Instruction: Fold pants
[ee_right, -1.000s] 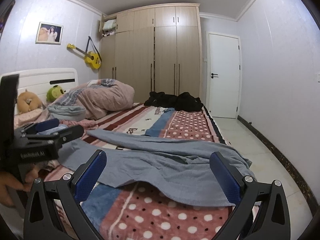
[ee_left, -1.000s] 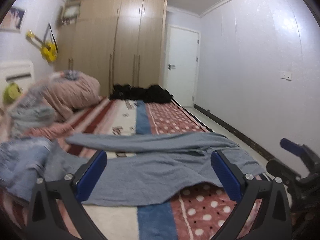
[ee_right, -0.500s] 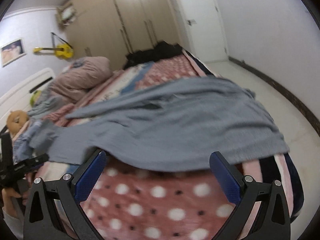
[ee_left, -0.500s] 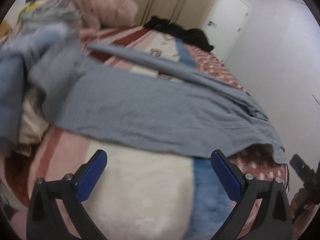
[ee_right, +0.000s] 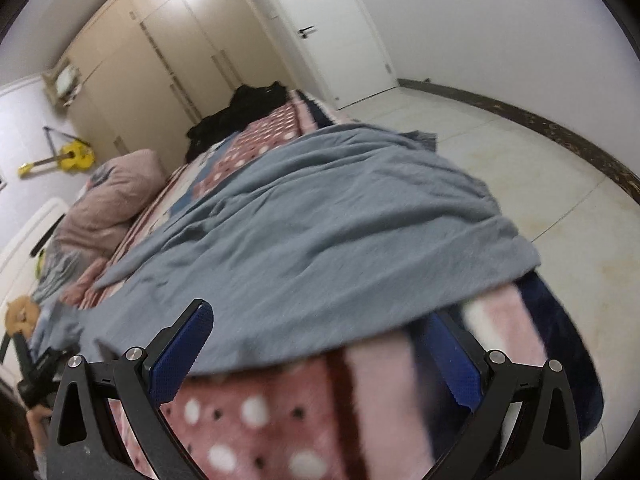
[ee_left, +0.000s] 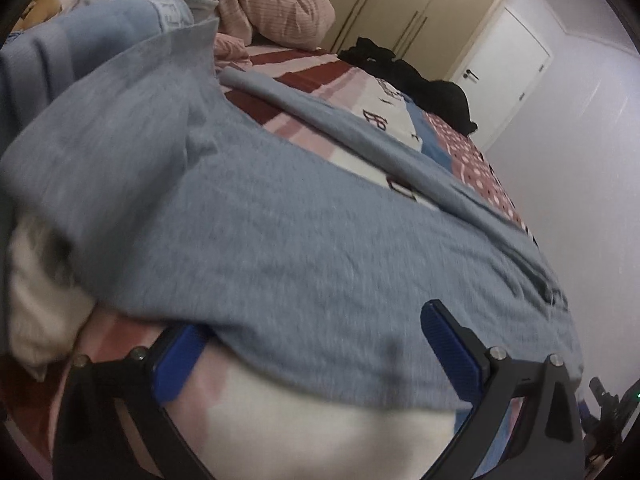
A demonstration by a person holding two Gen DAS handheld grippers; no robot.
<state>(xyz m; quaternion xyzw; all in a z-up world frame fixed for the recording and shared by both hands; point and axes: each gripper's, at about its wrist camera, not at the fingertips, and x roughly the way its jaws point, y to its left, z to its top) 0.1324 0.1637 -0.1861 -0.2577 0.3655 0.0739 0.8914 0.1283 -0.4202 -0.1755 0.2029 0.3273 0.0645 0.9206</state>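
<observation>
1. Grey pants [ee_left: 304, 236] lie spread across the bed [ee_right: 280, 412]
2. Left gripper [ee_left: 316, 356], jaws spread, straddles their near hem
3. Right gripper [ee_right: 320, 356], likewise spread, sits at the near edge by the bed's right side

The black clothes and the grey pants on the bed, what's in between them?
In the right wrist view, only patterned bedspread lies between the black clothes and the grey pants.

The pants [ee_left: 304, 240] were plain grey-blue. The blanket [ee_right: 256, 412] beneath showed pink with white dots, dark red stripes and blue bands. The fingers [ee_right: 180, 356] wore blue pads on black frames. The guitar [ee_right: 74, 158] was yellow.
</observation>
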